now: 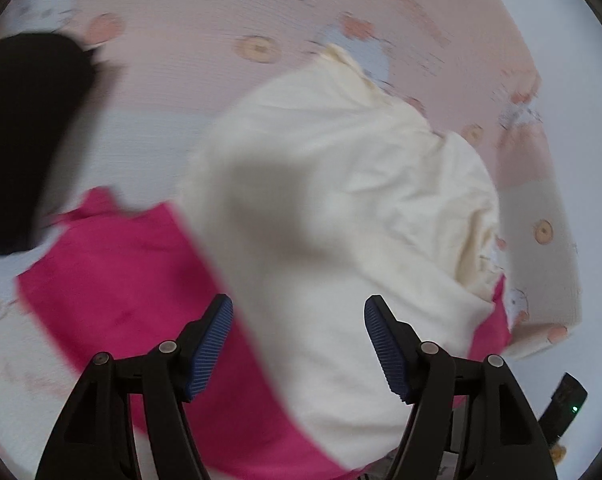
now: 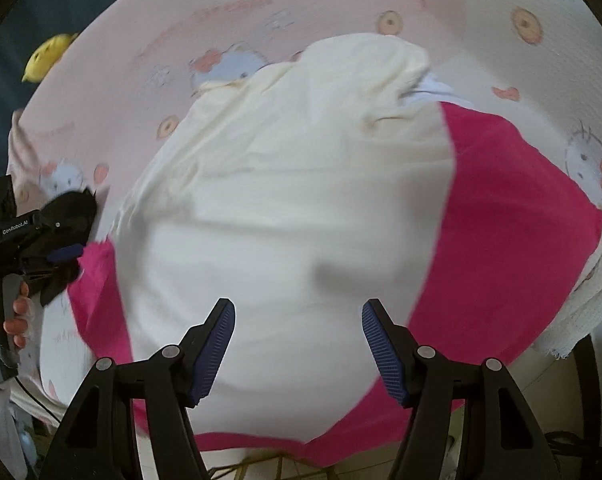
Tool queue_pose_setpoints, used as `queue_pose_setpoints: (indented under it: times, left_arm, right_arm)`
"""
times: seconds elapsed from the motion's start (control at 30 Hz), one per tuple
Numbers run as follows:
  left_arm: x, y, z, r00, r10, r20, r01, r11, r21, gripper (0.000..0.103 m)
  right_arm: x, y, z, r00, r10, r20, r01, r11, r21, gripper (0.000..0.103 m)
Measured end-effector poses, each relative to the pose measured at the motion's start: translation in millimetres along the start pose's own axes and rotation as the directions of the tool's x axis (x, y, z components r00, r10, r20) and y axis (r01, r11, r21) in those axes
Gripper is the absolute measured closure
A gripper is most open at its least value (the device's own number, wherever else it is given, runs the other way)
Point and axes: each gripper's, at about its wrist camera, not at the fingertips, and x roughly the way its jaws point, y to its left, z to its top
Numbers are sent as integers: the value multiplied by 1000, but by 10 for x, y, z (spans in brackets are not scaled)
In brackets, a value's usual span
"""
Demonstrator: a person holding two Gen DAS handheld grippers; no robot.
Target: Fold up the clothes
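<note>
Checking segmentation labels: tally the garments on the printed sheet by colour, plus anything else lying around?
Cream garment: 1
Pink garment: 1
Black cloth, kind unclear: 1
Yellow thing beyond the sheet, too small to identify: 1
Total: 4

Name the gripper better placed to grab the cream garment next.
Right, probably. The right gripper hangs open directly over the cream garment. The left gripper is open too, but straddles the cream edge over the pink cloth.
</note>
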Motion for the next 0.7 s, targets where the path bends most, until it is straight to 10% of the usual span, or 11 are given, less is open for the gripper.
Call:
queue_pose_setpoints:
  times: [0.33,0.7]
  left_arm:
    - [-464,899,-538,992,48,117,-32,990,-134,37]
    - [-296,1460,-839,995,-2,100,29,963,-269,37]
  right_arm:
    - [-90,733,-138,998,64,24,-64,998,-6,37]
    - [44,1738,-635,996,-84,18,83,905,-416,37]
